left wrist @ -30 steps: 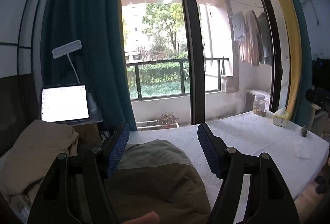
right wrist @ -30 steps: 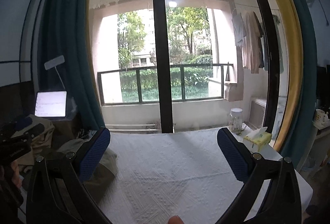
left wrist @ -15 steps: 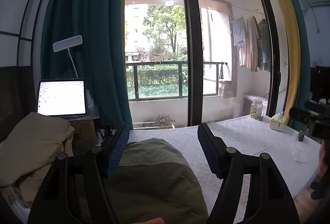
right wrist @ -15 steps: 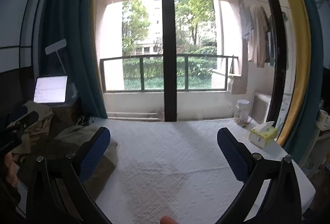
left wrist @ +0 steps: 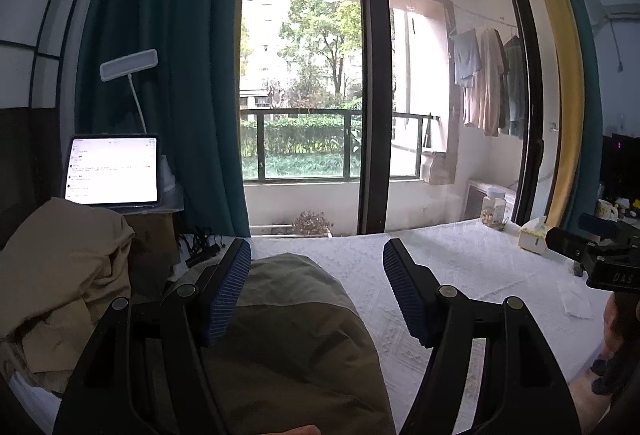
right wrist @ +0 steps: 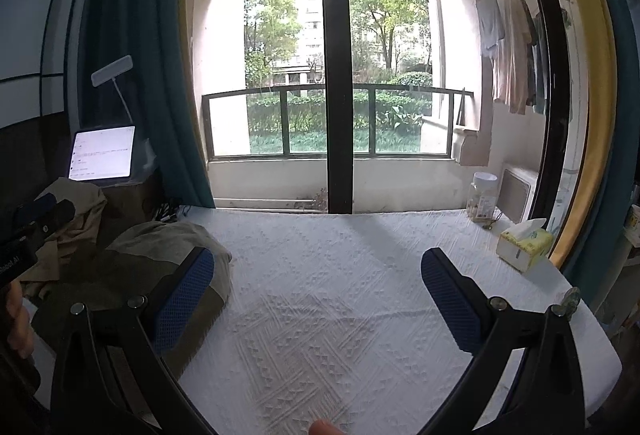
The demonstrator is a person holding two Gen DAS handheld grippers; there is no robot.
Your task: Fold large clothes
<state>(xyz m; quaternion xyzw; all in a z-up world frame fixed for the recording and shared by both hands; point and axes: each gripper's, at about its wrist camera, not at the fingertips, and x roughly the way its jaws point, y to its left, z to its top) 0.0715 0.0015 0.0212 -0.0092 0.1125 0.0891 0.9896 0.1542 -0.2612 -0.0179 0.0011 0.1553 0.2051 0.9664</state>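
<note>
White textured bedding [right wrist: 340,295] lay before glass doors [right wrist: 340,75]. Both the left gripper [left wrist: 316,271] and the right gripper [right wrist: 318,271] hovered spread, empty, near an olive garment [left wrist: 288,335].

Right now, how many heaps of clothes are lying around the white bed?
2. An olive-green garment lies bunched on the bed's left side, and a tan pile sits further left, below the lit tablet. More may be hidden beneath them or out of view.

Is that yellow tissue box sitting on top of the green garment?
No, the tissue box stands on the white bedcover, far across from the green garment.
</note>
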